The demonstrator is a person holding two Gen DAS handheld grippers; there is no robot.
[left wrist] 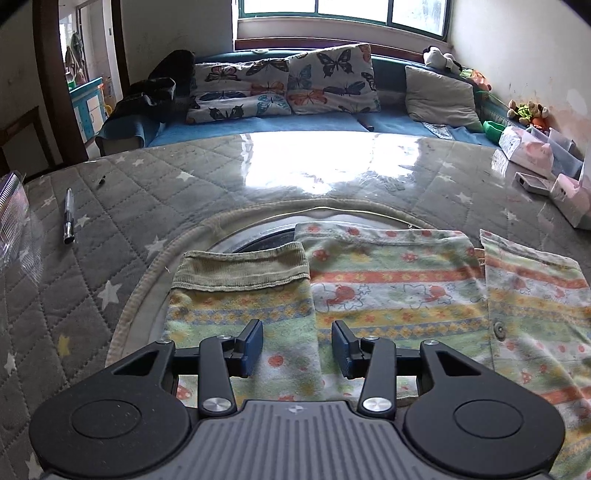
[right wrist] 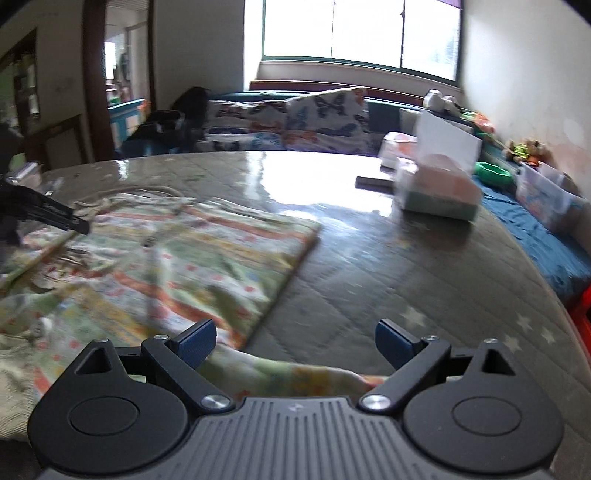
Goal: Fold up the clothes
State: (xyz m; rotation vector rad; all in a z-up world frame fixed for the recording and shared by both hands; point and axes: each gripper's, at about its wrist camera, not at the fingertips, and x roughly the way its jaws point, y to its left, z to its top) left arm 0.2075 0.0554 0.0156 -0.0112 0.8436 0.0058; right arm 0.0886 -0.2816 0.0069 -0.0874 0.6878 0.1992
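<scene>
Work surface is a grey quilted star-print table cover (left wrist: 122, 206) under a glossy clear sheet, strong window glare at 12 o'clock. The pastel striped floral-print child's garment (left wrist: 388, 284) lies flat on it, right at the near edge in the left wrist view, with a ribbed olive cuff (left wrist: 240, 269) at 11 o'clock of the left gripper (left wrist: 297, 349). Left gripper: blue pads apart, hovering over the sleeve fabric, nothing clamped. Right gripper (right wrist: 295, 341): pads wide apart, over the garment's near edge and bare cover; cloth passes below the gap, contact can't be told, view is blurred. In the right wrist view the garment spreads from 9 to 11 o'clock; the left gripper's black body shows at 9 o'clock. A clear-barrel pen (left wrist: 69, 216) lies at 10 o'clock in the left view, well apart from the garment. White and pink boxes (left wrist: 569, 195) sit at 2 o'clock along the table's edge. Behind the table: blue sofa (left wrist: 258, 127) with two butterfly-print cushions (left wrist: 284, 83), a plain grey cushion (left wrist: 441, 94), plush toys (left wrist: 526, 110) at 2 o'clock, a wide window (left wrist: 340, 11) at 12, a dark wooden doorway (left wrist: 55, 74) at 10.
</scene>
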